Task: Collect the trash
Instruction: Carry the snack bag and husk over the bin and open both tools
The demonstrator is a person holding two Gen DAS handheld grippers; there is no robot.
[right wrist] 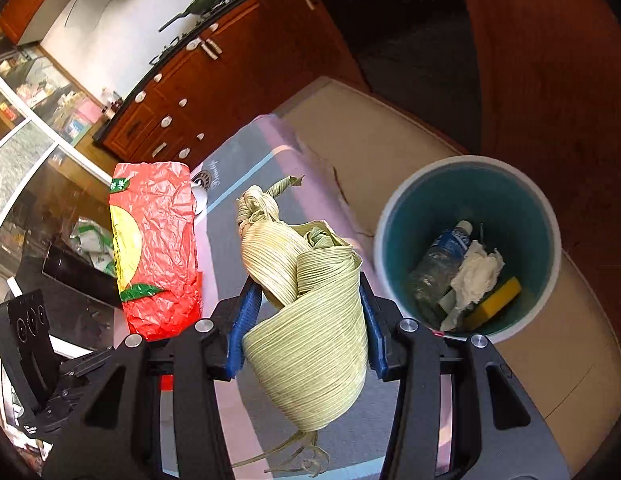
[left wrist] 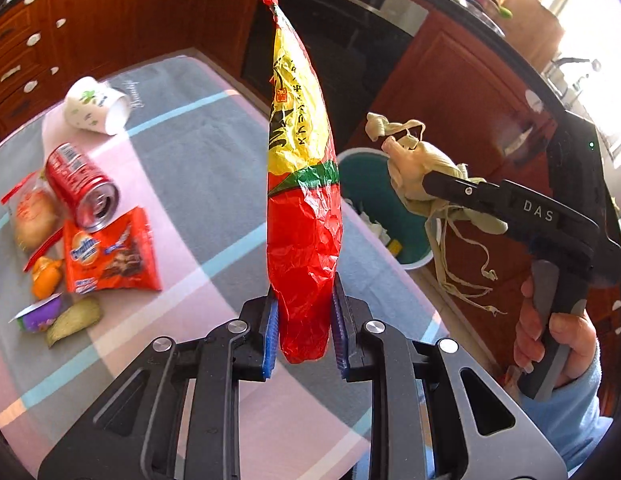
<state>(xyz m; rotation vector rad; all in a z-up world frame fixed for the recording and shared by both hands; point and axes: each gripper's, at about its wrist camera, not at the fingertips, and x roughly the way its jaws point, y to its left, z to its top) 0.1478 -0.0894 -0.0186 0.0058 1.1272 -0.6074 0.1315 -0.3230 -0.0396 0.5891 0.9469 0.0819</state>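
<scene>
A bundle of pale green ribbed leaf wrapping [right wrist: 310, 304] is clamped between the blue pads of the right gripper [right wrist: 306, 328]. To its right, a teal bin [right wrist: 394, 236] is seen holding a plastic bottle [right wrist: 438, 256], crumpled tissue [right wrist: 476, 276] and a yellow sponge [right wrist: 496, 300]. To the left, a crinkled red and yellow wrapper [right wrist: 158, 248] is held upright.

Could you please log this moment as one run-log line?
left gripper: shut on crumpled red-yellow plastic wrapper | right gripper: shut on pale green dried leaf bundle | teal bin: below-right, part-filled
</scene>
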